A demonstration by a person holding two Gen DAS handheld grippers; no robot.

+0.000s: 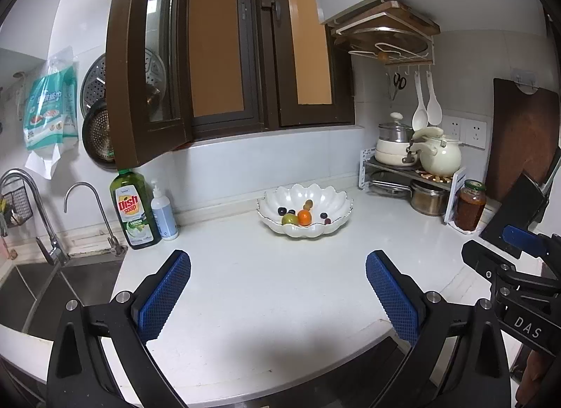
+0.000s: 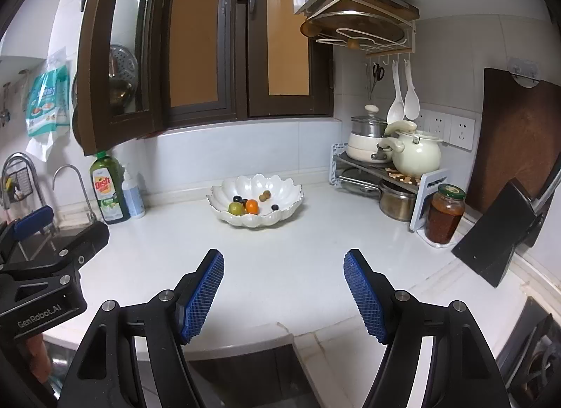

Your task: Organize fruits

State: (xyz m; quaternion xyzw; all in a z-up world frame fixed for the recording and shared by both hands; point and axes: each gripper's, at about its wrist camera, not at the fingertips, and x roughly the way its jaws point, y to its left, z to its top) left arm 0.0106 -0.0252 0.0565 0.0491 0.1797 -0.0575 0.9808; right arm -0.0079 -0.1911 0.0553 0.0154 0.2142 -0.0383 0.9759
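Left gripper (image 1: pixel 278 294) stands wide and empty; right gripper (image 2: pixel 284 297) gapes narrower, also empty. The scalloped white ceramic bowl (image 1: pixel 336 225) holds small round fruits (image 1: pixel 303 217) likely to roll or bruise if pinched carelessly.

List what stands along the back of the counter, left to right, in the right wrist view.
Green dish soap bottle → pump bottle → white fruit bowl → steel pot under the rack → red sauce jar → dark cutting board.

Dish soap bottle (image 1: pixel 135 209) at nine o'clock beside sink (image 1: pixel 45 288); sauce jar (image 1: pixel 470 205), cream kettle (image 1: pixel 440 153) on rack at three o'clock.
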